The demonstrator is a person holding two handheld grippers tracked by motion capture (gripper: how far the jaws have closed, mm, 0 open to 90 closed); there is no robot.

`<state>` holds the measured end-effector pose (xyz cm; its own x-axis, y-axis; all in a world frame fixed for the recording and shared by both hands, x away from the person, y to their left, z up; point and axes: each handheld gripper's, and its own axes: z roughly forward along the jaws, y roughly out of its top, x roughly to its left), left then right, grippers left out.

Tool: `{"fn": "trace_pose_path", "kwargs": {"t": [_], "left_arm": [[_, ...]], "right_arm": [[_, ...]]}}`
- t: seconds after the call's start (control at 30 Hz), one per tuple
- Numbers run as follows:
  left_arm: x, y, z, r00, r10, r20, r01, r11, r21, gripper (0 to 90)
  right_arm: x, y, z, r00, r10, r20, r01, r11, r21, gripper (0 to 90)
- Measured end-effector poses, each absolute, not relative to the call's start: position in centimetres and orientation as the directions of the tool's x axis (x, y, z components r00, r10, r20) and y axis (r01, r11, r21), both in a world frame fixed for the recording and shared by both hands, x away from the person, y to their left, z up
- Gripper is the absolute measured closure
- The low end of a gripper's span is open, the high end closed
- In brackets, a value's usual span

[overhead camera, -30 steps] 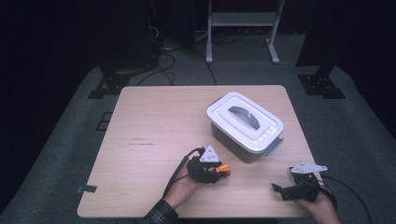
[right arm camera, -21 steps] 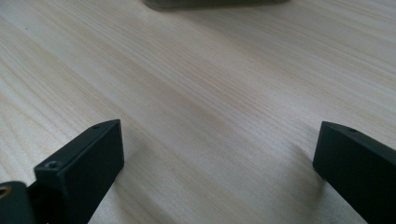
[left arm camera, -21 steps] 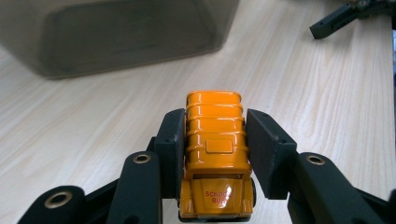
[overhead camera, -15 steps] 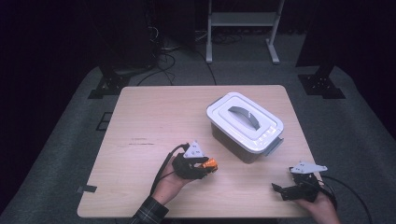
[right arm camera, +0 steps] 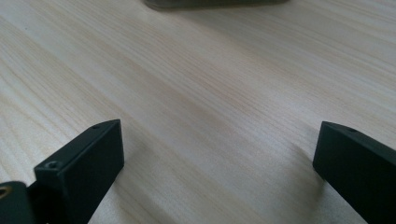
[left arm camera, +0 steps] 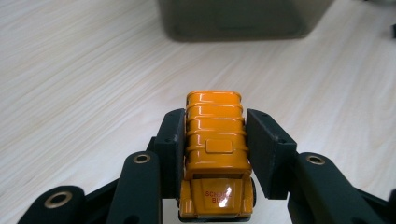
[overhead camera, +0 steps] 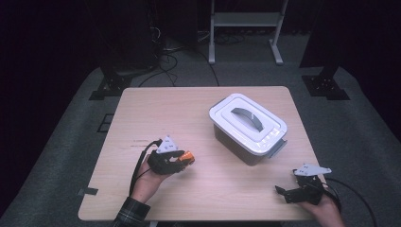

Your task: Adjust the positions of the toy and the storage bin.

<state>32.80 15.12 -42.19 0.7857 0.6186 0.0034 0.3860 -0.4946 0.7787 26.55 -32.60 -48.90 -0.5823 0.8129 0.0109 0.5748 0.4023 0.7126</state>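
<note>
- While our left gripper [overhead camera: 185,159] clamped the toy bus [left arm camera: 215,154], the lidded box [overhead camera: 248,126] at two o'clock remained shut.
- Our right gripper [overhead camera: 287,191] sat open, empty.

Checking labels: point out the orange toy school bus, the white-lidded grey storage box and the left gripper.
orange toy school bus [left arm camera: 215,135], left gripper view, ribbed roof
white-lidded grey storage box [overhead camera: 269,133], high view, lid's white surface
left gripper [left arm camera: 214,140], left gripper view, midway between fingertips

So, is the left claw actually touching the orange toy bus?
Touching. In the left gripper view, the left claw has both black pads pressed flat against the sides of the orange toy bus, with no gap.
</note>
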Motion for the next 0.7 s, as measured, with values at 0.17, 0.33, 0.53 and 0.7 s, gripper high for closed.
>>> {"fn": "trace_pose_path", "kwargs": {"t": [0.17, 0.33, 0.53, 0.7], "left_arm": [[33.1, 16.9, -42.5, 0.759, 0.652, 0.004, 0.409, -0.481, 0.776, 58.7], [33.6, 18.7, -43.1, 0.723, 0.691, 0.011, 0.441, -0.474, 0.762, 58.7], [34.3, 20.4, -43.9, 0.688, 0.725, 0.025, 0.473, -0.474, 0.742, 58.6], [34.7, 21.2, -44.7, 0.67, 0.742, 0.01, 0.499, -0.46, 0.735, 58.6]], "right_arm": [[26.5, -32.6, -48.9, -0.582, 0.813, 0.011, 0.575, 0.402, 0.713, 0.9], [26.5, -32.6, -48.9, -0.583, 0.813, 0.01, 0.574, 0.403, 0.712, 0.9], [26.5, -32.6, -48.9, -0.583, 0.813, 0.01, 0.574, 0.403, 0.712, 0.9], [26.5, -32.6, -48.9, -0.583, 0.813, 0.01, 0.574, 0.403, 0.713, 0.9]]}}
